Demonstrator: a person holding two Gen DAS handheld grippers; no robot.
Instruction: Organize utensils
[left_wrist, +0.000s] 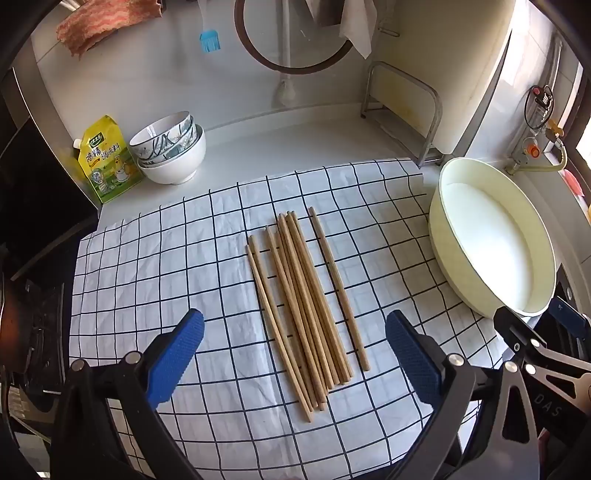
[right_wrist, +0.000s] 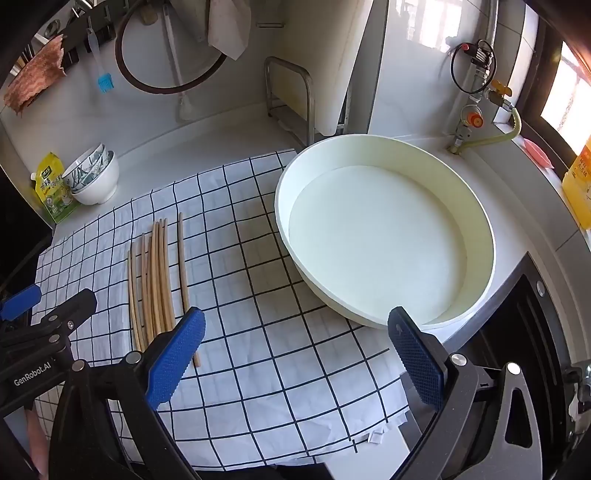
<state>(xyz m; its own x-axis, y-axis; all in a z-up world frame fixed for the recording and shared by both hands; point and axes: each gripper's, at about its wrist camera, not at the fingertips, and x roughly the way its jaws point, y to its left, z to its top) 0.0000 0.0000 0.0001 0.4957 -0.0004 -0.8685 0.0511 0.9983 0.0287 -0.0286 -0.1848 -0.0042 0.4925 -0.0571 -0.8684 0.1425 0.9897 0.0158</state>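
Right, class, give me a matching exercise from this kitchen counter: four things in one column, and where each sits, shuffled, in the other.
Things:
1. chopsticks
2. round cream basin
3. stacked bowls
4. blue silicone brush

Places:
A. hanging on the back wall
B. beside the yellow seasoning pouch
C. middle of the checked cloth
D. at the cloth's right edge

Pairs: 1-C, 2-D, 3-B, 4-A

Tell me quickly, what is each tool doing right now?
Left tool: open, holding nothing, above the chopsticks.
Right tool: open, holding nothing.
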